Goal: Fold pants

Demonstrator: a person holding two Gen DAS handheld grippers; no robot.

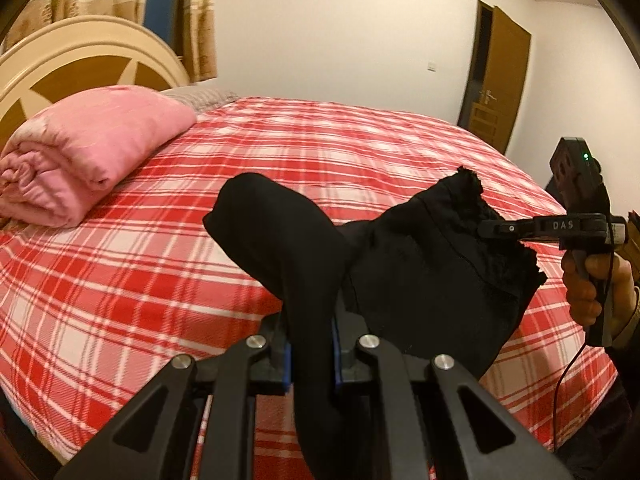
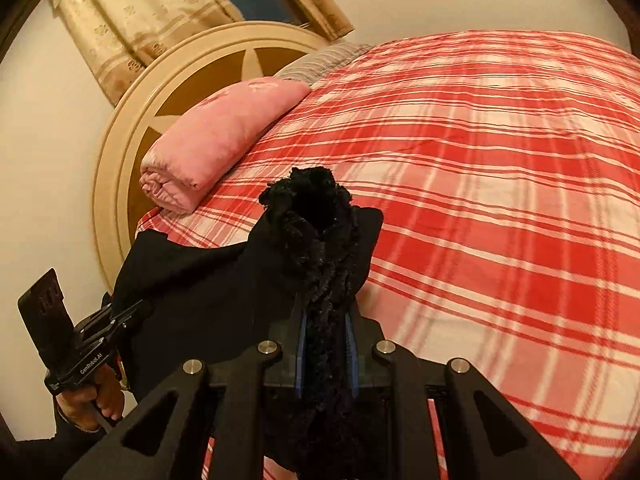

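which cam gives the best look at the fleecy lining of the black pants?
The right wrist view. The fuzzy lining sits centre frame, clamped in the right gripper, its texture clear. The left wrist view shows it only as a ragged fringe at the pants' far edge, beside that gripper's tip.

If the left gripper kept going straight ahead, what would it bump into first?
The left gripper already pinches the black pants. Going on, it would probably meet the plaid bed cover beyond them; depth is unclear.

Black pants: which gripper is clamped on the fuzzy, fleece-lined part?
The right gripper; its black pants section shows fluffy lining, while the left gripper pinches smooth fabric.
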